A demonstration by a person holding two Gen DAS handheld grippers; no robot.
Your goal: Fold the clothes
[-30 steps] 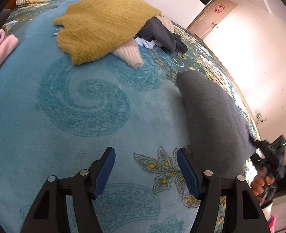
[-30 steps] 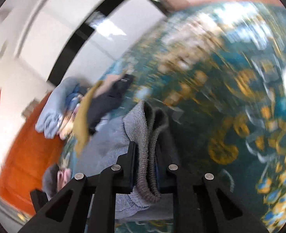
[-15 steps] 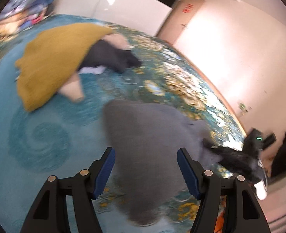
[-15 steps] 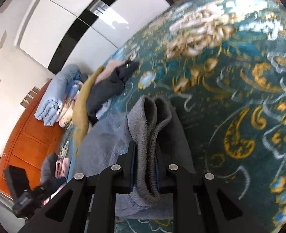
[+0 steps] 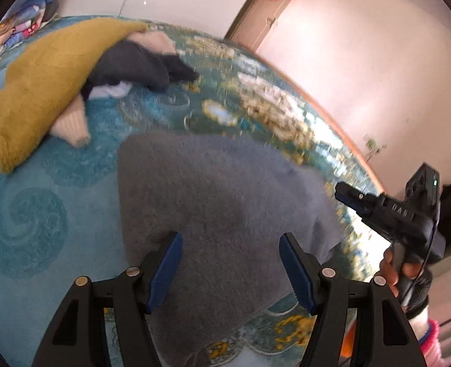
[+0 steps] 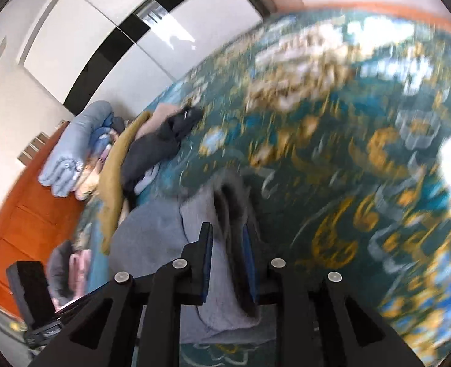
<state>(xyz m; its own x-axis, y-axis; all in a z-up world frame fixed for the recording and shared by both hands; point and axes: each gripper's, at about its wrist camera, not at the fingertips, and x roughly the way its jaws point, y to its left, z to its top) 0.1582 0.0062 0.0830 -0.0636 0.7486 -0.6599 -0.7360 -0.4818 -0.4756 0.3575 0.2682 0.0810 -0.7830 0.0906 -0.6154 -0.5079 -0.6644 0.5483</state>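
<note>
A grey knitted garment point(image 5: 213, 208) lies folded on the teal patterned carpet point(image 5: 42, 244). My left gripper point(image 5: 230, 263) is open and hovers over its near edge, touching nothing. My right gripper point(image 6: 227, 253) is shut on a bunched fold of the grey garment point(image 6: 164, 238) at its right edge. The right gripper also shows in the left wrist view point(image 5: 378, 205), held by a hand. The right wrist view is blurred by motion.
A pile of clothes lies further back: a mustard sweater point(image 5: 51, 73), a dark garment point(image 5: 133, 67) and a cream piece point(image 5: 72, 122). Rolled blue bedding point(image 6: 72, 150) lies by an orange wooden cabinet point(image 6: 17, 214). A pink wall point(image 5: 363, 61) borders the carpet.
My left gripper has swung right and now hangs over the grey garment. My right gripper has kept its hold on the fold and shifted with it.
</note>
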